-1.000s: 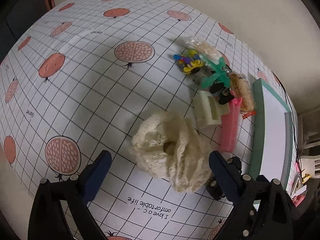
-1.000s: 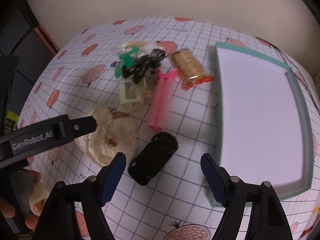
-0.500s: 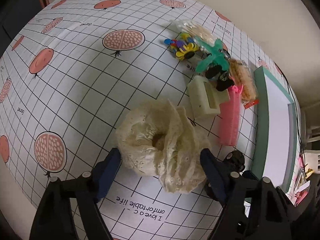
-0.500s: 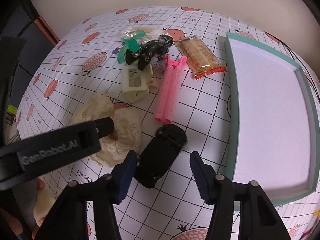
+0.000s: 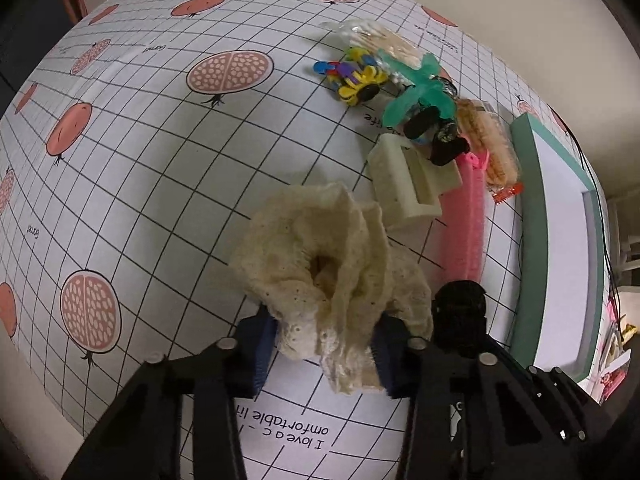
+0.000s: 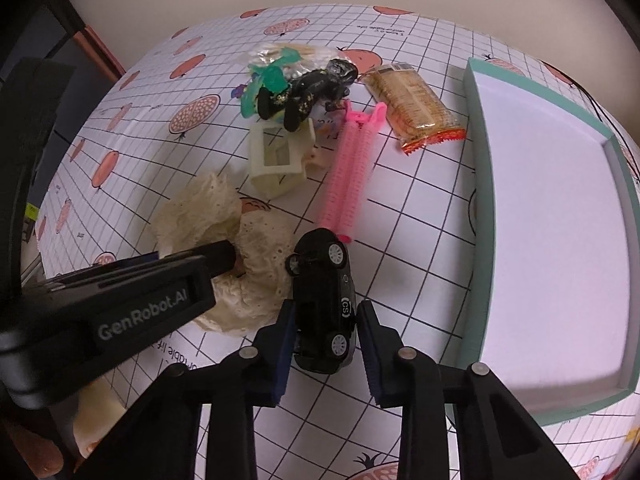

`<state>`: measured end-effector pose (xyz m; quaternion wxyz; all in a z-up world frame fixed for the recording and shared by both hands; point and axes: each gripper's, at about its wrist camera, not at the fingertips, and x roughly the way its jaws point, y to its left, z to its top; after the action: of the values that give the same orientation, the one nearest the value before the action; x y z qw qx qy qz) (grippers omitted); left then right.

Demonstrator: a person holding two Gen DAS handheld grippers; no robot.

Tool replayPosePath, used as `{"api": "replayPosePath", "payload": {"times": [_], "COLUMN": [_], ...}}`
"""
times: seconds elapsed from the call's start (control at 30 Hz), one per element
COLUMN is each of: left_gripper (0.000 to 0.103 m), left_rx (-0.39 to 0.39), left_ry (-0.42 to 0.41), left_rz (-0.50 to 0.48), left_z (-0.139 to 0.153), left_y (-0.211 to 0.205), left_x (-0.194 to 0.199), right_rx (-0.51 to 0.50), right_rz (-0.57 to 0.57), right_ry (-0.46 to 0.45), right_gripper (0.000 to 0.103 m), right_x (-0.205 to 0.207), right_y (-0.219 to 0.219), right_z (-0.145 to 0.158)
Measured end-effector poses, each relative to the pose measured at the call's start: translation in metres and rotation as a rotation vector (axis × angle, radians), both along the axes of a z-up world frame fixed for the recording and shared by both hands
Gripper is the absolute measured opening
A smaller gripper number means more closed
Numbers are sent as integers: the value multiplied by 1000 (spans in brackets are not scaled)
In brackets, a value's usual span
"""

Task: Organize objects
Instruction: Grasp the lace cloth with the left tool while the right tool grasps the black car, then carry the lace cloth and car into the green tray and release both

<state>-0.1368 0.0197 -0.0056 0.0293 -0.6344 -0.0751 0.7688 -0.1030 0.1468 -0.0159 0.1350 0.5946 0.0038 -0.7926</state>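
Tablecloth (image 5: 132,184), gridded with pomegranate print, is seen filling both views; the teal-rimmed tray (image 6: 476,184) is laid along the right side of the right wrist view, interior bare, nothing placed in it yet. Cream lace scrunchie (image 5: 320,256) is located lower centre of the left wrist view; the left gripper (image 5: 320,344), wide open and short of it a second ago, has been advanced and narrowed so the blue pads are pressed into the near folds — scrunchie is judged gripped, not yet lifted. Pink comb-like clip (image 6: 350,176) is left lying mid-frame, just beside the cream plastic frame piece (image 6: 278,160). Black toy car (image 6: 324,300) is found lower centre of the right wrist view, touching the scrunchie's edge; the right gripper (image 6: 324,340) has been brought down around it from a wide stance, pads now narrow and flanking the body, full contact on the right pad cannot be confirmed. Snack packet (image 6: 416,104) and the small pile of clips at upper centre are untouched. Implication: both pickups are set up at once, transfer to the tray is expected next; snagging of lace on the car is the risk.
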Motion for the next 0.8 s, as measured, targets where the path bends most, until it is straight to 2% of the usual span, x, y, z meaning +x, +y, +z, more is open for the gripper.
{"api": "replayPosePath", "payload": {"times": [0.17, 0.23, 0.47, 0.6, 0.7, 0.73, 0.8], "left_gripper": [20, 18, 16, 16, 16, 16, 16], "left_rx": [0, -6, 0, 21, 59, 66, 82], "left_ry": [17, 28, 83, 129, 179, 195, 234], "left_rz": [-23, -30, -30, -17, 3, 8, 15], "left_z": [7, 9, 30, 25, 40, 34, 41], "left_y": [6, 11, 13, -7, -17, -22, -19], "left_x": [4, 6, 13, 9, 17, 6, -5], "right_rx": [9, 5, -16, -56, -70, -73, -74], "right_rz": [7, 6, 1, -9, -33, -43, -68], "right_ry": [1, 2, 20, 59, 96, 109, 141], "right_gripper": [33, 30, 30, 30, 30, 30, 30], "right_x": [1, 2, 7, 8, 8, 8, 7], "right_y": [0, 1, 5, 14, 25, 29, 40], "right_z": [1, 3, 13, 28, 39, 42, 50]}}
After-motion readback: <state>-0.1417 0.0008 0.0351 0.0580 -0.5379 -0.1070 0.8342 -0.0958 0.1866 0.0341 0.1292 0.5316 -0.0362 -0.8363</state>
